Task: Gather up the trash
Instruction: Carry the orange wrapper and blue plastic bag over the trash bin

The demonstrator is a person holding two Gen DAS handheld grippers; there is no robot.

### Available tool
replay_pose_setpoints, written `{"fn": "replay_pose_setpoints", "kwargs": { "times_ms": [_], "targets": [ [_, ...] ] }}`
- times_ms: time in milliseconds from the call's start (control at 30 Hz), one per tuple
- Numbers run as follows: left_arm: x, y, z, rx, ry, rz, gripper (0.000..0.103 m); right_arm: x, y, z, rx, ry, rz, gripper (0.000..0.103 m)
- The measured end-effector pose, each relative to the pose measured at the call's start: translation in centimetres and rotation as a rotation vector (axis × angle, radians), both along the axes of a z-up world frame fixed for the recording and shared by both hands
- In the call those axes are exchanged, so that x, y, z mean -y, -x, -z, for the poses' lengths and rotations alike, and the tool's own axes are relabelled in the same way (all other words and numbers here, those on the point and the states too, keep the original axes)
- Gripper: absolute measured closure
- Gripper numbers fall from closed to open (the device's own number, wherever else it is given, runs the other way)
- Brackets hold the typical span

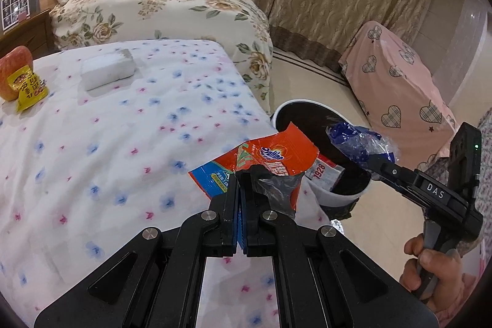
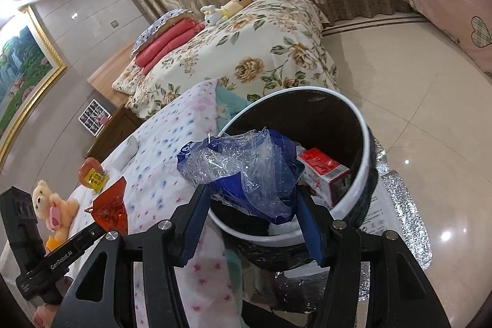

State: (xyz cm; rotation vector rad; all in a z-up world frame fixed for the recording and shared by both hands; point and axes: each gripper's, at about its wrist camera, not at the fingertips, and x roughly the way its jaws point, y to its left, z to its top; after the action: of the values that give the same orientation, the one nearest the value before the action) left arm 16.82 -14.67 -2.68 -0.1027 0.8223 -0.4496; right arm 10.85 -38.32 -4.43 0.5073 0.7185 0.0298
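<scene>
Over bin (image 2: 366, 149): L gripper (image 1: 241, 174) pinches torn orange packet (image 1: 276, 159); R gripper (image 2: 252, 199) clamps crumpled blue-clear wrapper (image 2: 243, 165).

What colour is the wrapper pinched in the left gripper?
The wrapper is mostly orange-red with a blue edge, clearest in the left wrist view.

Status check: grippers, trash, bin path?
Left gripper shut on orange wrapper. Right gripper clamps blue plastic bag over bin. Nothing in the way.

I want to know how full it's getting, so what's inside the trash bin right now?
Inside the trash bin, a red-and-white carton lies against the dark liner. The blue plastic bag in the right gripper hangs over the near rim, hiding whatever lies below.
</scene>
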Motion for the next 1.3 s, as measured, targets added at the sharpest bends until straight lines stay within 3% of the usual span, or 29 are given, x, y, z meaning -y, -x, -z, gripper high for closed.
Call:
{"fn": "replay_pose_setpoints", "kwargs": {
  "times_ms": [1300],
  "targets": [
    [8.1,-2.1,-0.4,0.026,-0.056,0.120,0.102,4.2,-1.1,0.4,-0.023,0.021,0.043,0.044]
  ]
}}
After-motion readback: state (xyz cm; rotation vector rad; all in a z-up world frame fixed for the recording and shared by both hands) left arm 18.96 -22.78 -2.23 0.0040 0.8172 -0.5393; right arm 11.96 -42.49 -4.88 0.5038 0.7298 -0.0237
